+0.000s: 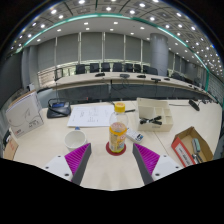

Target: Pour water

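A small bottle (118,128) with an orange cap and a yellow-orange label stands upright on a round red coaster (117,150) on the white table (110,172). My gripper (113,160) is open and empty. Its fingers, one at the left (79,158) and one at the right (147,158), carry purple pads. The bottle stands just ahead of the fingertips, centred on the gap between them, with clear room at both sides. A small white cup (74,137) stands to the left of the bottle, beyond the left finger.
An orange and white box (190,146) lies at the right. A clear container (153,113) and a dark small object (140,136) sit behind the bottle to the right. Papers (92,115) and a board (22,116) lie at the left; office desks and chairs stand beyond.
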